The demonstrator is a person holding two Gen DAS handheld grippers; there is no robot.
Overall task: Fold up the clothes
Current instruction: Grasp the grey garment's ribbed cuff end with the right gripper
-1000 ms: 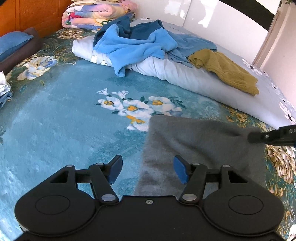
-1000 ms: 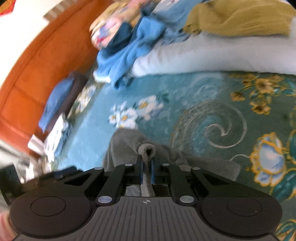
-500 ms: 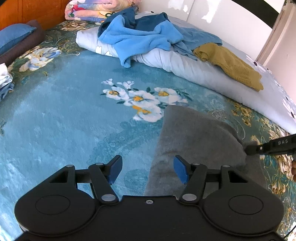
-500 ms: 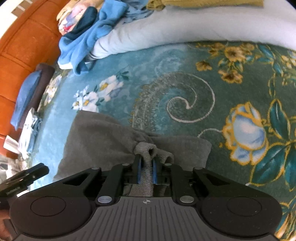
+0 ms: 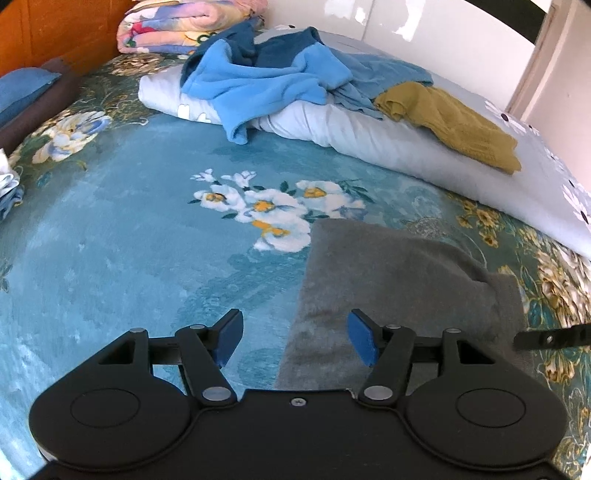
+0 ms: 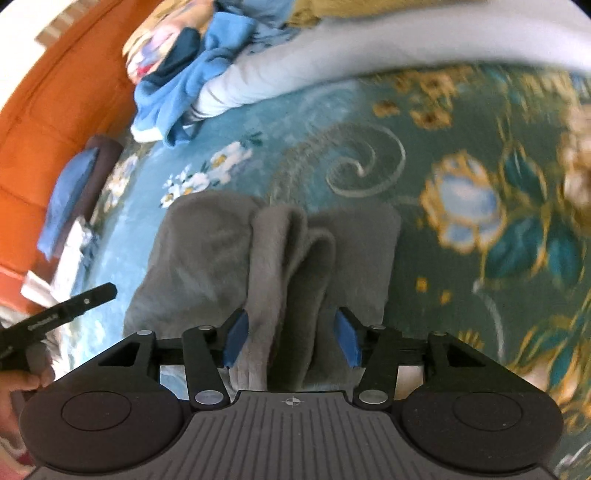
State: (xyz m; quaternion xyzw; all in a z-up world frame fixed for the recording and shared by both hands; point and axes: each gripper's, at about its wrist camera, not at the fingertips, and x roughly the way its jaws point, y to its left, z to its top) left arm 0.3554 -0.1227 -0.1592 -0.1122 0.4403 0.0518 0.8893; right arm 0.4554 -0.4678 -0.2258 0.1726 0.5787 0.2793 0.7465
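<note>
While a grey garment [image 5: 388, 291] lies on the teal floral bedspread [image 5: 129, 229], the left gripper [image 5: 295, 338] hovers low over its near left edge with its blue-padded jaws spread wide and nothing between them. Seen from the right wrist, the right gripper [image 6: 290, 334] also has its jaws apart, and a raised, bunched fold of the grey garment [image 6: 280, 266] stands in the gap between the blue pads [image 6: 234, 338] without being pinched. The rest of the cloth spreads flat to either side of that fold. At the far side of the bed, a heap of blue clothes [image 5: 266, 74] and a mustard-yellow garment [image 5: 454, 122] rest on a pale blue rolled duvet [image 5: 369, 136], with a folded flowered quilt [image 5: 173, 26] behind them near the orange headboard [image 5: 55, 29]. A blue pillow [image 6: 66, 192] lies along the headboard side. The right wrist view is blurred toward its right edge.
</note>
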